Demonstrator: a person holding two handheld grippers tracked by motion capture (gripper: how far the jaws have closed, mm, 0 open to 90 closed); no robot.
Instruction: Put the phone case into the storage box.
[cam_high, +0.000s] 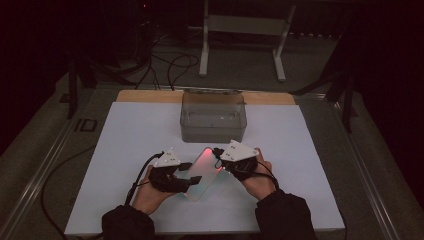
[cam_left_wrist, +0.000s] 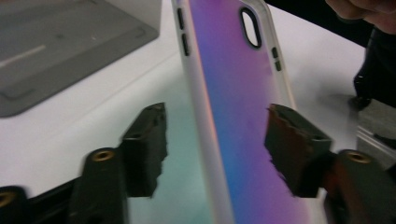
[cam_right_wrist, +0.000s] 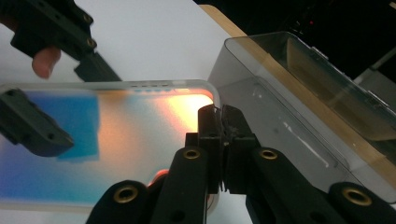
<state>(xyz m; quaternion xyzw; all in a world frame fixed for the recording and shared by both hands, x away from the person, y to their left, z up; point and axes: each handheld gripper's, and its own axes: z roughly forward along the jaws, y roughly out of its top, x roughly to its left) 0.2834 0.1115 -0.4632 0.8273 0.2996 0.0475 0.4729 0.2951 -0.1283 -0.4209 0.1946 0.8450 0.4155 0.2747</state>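
The bin (cam_high: 213, 117) stands just beyond the case (cam_high: 202, 172) and blocks the way straight ahead. White counter (cam_high: 130, 130) lies open to the left and right of the bin and along the near edge. Both tongs crowd the case's ends, with little gap between them.

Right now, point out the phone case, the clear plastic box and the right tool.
phone case (cam_left_wrist: 238, 116), left gripper view, on its iridescent back panel.
clear plastic box (cam_high: 213, 125), high view, on its front wall.
right tool (cam_right_wrist: 220, 119), right gripper view, at the closed jaw tips.
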